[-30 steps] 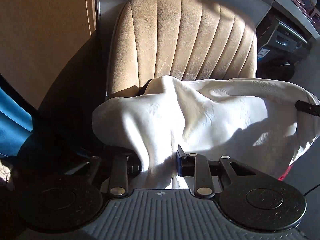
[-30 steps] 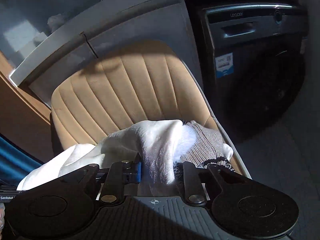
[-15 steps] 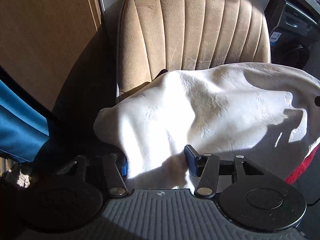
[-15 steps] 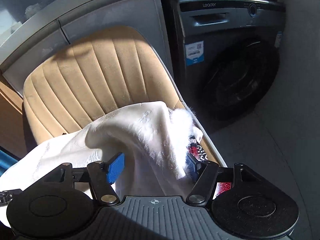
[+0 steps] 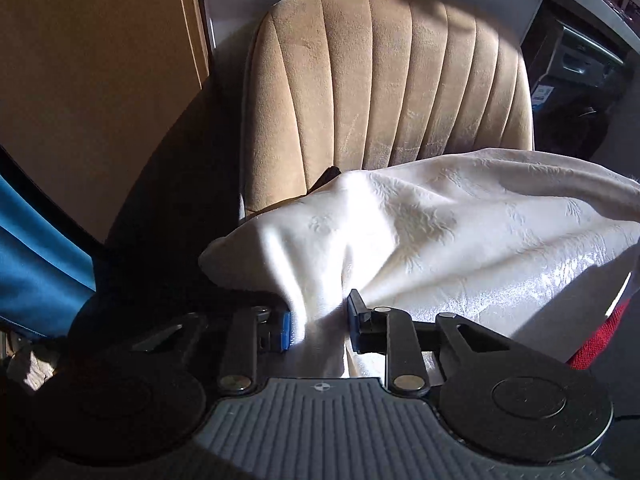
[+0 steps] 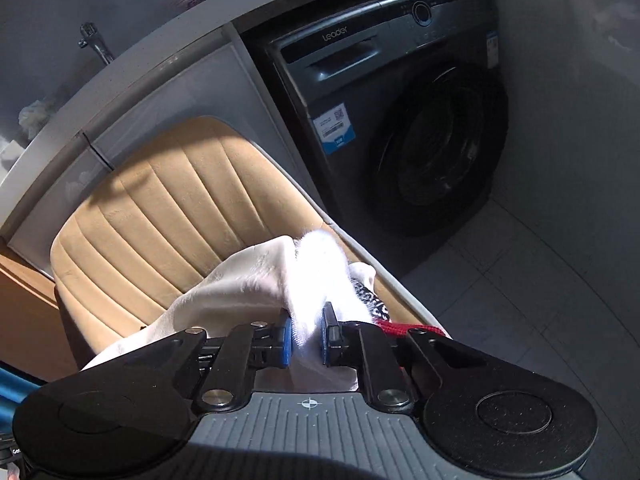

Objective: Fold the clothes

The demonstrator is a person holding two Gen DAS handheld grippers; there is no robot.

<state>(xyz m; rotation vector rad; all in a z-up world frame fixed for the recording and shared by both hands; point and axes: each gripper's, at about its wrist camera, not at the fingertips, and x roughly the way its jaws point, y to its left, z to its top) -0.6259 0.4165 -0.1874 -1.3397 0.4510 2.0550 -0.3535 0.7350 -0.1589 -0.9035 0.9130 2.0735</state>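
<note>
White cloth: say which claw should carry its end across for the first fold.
Left, probably. The left claw grips the cloth at a free corner past the chair edge; the right claw pinches a bunch lying over other garments, which might drag.

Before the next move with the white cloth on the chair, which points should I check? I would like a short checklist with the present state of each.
1. Left gripper pinches the white cloth: ok.
2. Right gripper pinches the same cloth: ok, fabric sits between its pads.
3. Cloth spread flat between the grippers: not ok, it is creased and bunched.
4. Only the white cloth is caught: cannot tell; a patterned knit garment and a red item lie right beside the right gripper.
5. Chair backrest free of cloth: ok.
</note>
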